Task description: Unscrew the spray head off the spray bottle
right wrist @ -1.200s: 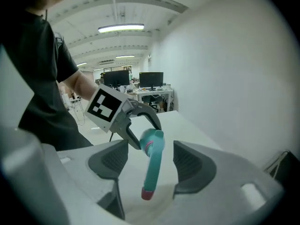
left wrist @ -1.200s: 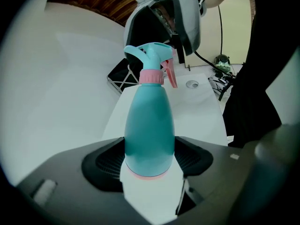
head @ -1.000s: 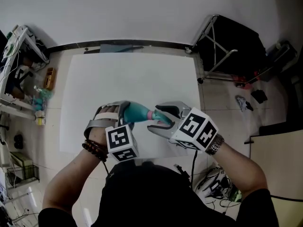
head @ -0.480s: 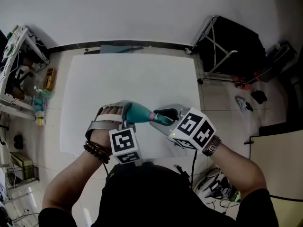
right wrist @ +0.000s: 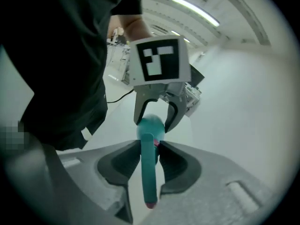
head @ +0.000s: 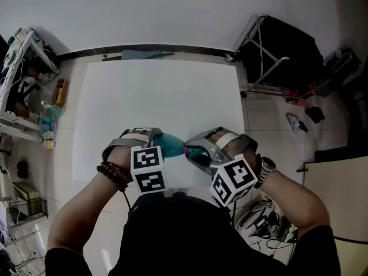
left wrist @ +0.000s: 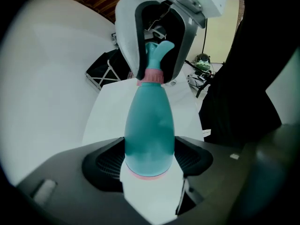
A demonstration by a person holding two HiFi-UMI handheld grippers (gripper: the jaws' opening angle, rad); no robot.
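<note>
Spray bottle (head: 168,144) held in the air, lying about level over the middle of the table's (head: 161,91) near edge, not touching it. Left gripper (left wrist: 150,162) has its fingers clamped on the wide lower body, near the base. Right gripper (right wrist: 150,161) has just been closing its fingers, and they now pinch narrow on the spray head (right wrist: 149,182), which sits between the pads.

Risks, as judgement:
- Body is smooth and tapered, so when the right side twists, the bottle may spin or creep in the left pads instead of the thread breaking loose.
- Right pads seem to sit on the head's slim part, close to the pink collar (left wrist: 151,75). If the collar itself is not caught, the head could flex or slip round with no unscrewing.
- Bottle is level — once the head frees, any liquid could run out over the table. Plastic is opaque, so I cannot tell the fill.

Materials and shapes: teal glossy plastic, teardrop body narrowing to a thin neck, pink ring at the neck and a pink band at the base. Head is a long teal piece with a flared nozzle end. Finger pads are dark and ribbed, set in grey moulded shells.
</note>
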